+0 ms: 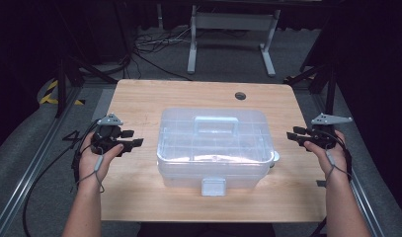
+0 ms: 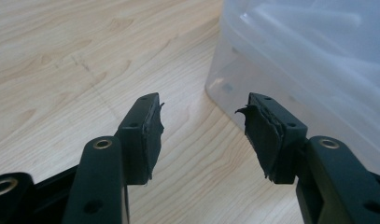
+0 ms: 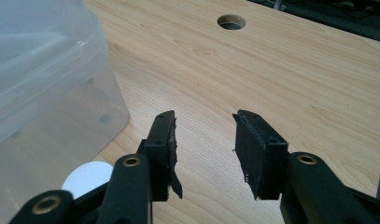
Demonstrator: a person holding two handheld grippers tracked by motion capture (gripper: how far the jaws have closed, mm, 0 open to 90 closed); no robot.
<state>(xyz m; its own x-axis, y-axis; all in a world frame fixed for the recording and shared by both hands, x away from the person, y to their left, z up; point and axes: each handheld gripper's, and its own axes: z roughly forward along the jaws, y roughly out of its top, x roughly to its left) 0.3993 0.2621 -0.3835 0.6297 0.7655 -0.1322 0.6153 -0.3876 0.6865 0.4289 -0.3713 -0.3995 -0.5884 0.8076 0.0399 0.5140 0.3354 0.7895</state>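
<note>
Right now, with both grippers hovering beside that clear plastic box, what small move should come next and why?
Probably bring the left gripper and right gripper inward to the plastic box. Both are open and empty, one at each end of it, and its lid is shut, front latch down.

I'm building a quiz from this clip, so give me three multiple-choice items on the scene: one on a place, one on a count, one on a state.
1. Where is the clear plastic box?
A. middle of the table
B. far left corner
C. on the floor

2. How many round holes are in the tabletop?
A. none
B. one
C. three

3. How are the left tongs?
A. shut on the box
B. shut, empty
C. open, empty

Answers: 1 A, the high view shows it central between both hands. 2 B, a single hole lies near the far edge. 3 C, bare wood shows between the parted pads.
</note>
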